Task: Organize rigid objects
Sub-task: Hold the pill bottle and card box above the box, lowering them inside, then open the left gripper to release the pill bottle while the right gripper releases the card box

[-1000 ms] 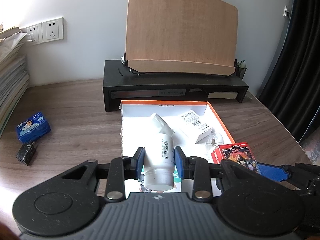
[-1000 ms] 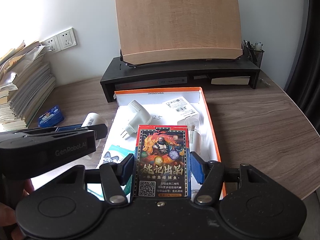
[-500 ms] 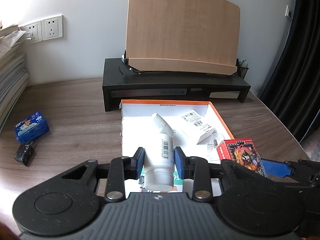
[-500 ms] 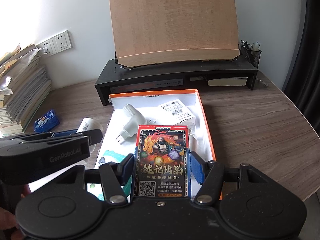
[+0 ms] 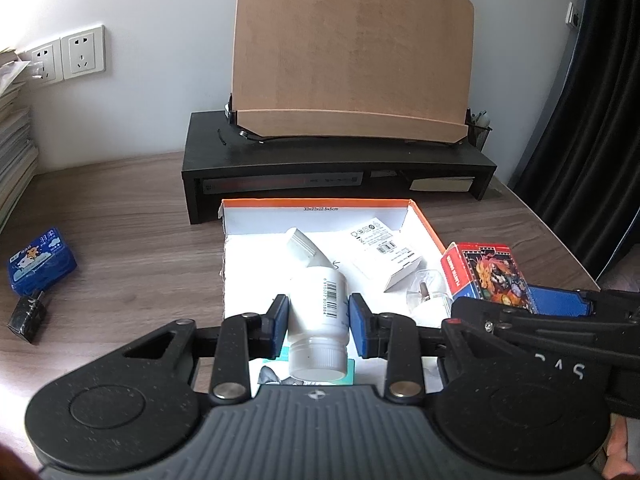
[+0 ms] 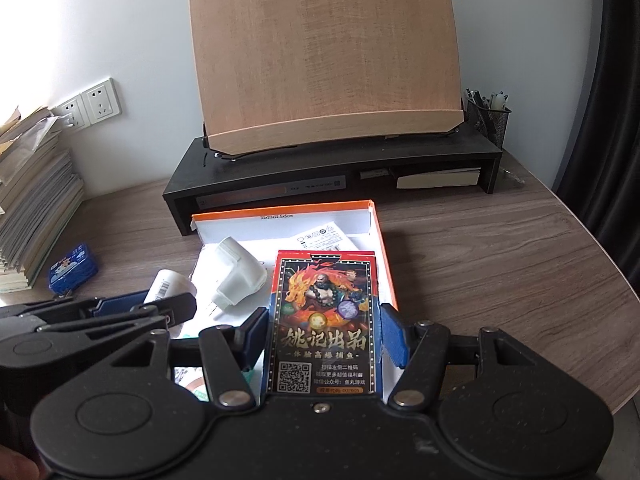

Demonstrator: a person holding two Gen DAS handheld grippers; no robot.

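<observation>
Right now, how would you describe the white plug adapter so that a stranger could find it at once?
Find the orange-rimmed cardboard tray in front of the black desk shelf. The plug adapter lies in its left half, beside the card box. Alone among the white things there, it is rounded, with metal prongs.

Soft daylight from the upper left brightens the wall [image 5: 160,60]; frames sharp, edges bowed by fisheye.
</observation>
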